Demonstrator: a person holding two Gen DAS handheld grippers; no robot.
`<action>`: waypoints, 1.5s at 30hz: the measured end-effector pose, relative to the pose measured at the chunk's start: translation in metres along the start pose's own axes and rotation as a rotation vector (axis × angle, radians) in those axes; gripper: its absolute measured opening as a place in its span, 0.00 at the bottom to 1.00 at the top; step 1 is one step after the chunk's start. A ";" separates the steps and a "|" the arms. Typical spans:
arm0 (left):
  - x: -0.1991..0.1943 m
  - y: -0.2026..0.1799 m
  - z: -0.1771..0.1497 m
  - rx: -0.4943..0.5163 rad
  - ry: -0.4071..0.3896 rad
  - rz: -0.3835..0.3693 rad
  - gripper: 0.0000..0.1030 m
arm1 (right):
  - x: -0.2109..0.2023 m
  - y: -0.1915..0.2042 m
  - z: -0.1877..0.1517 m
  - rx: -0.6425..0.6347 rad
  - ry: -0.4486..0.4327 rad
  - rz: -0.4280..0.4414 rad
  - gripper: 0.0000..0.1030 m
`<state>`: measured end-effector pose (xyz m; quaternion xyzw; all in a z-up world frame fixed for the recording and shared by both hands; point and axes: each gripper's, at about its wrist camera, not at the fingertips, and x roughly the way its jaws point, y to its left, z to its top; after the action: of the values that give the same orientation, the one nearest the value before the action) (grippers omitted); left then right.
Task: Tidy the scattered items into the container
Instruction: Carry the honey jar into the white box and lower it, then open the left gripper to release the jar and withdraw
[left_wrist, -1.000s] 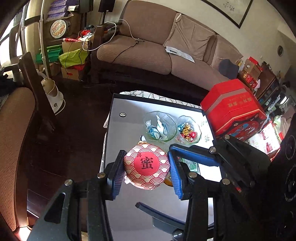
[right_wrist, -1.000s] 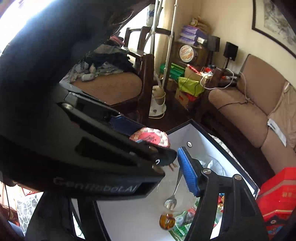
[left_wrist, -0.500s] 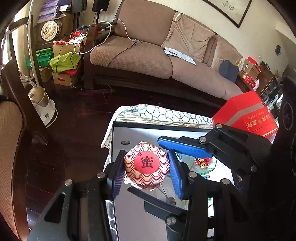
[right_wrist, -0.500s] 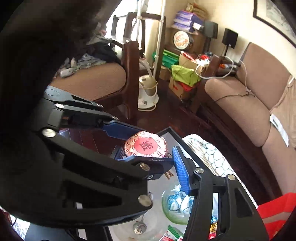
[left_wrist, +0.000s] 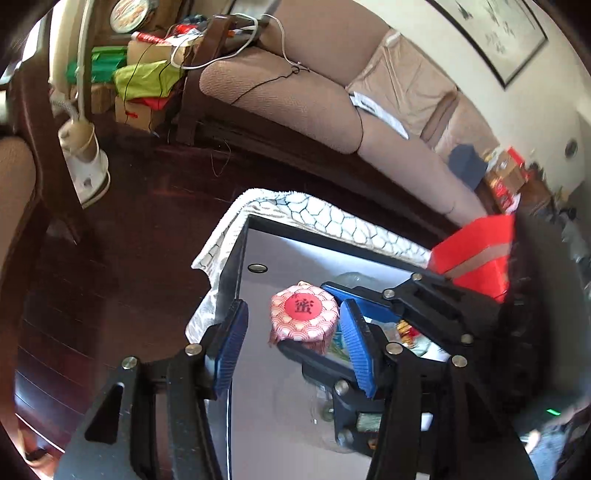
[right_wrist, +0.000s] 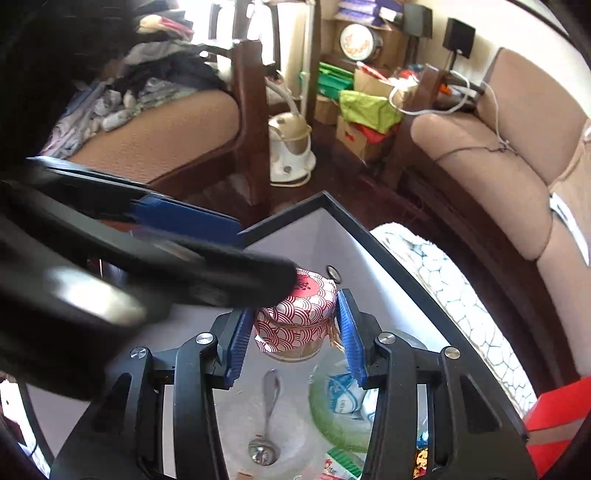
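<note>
Honey jar (right_wrist: 295, 317) now between closing right hand-held gripper (right_wrist: 293, 347) pads.

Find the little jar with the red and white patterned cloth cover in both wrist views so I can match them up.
Left wrist view: the jar sits just below centre, between the left gripper's opening jaws, nearer the right one.
Right wrist view: the jar is at centre, between the right gripper's closing jaws, its top partly hidden by the other gripper.
Shared landmark: the table's black corner edge.
</note>
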<state>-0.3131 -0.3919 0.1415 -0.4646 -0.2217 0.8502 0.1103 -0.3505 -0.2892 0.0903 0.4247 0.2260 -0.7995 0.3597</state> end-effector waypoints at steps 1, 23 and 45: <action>-0.006 0.003 -0.002 -0.009 -0.017 0.006 0.50 | 0.003 0.001 0.003 0.011 0.014 -0.007 0.41; -0.040 0.068 -0.031 -0.156 -0.084 -0.114 0.51 | 0.074 0.039 0.006 -0.217 0.380 -0.213 0.41; -0.040 0.082 -0.041 -0.160 -0.084 -0.121 0.51 | 0.081 0.063 0.005 -0.423 0.566 -0.294 0.43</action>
<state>-0.2551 -0.4680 0.1129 -0.4218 -0.3209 0.8402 0.1145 -0.3359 -0.3637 0.0208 0.5078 0.5351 -0.6294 0.2443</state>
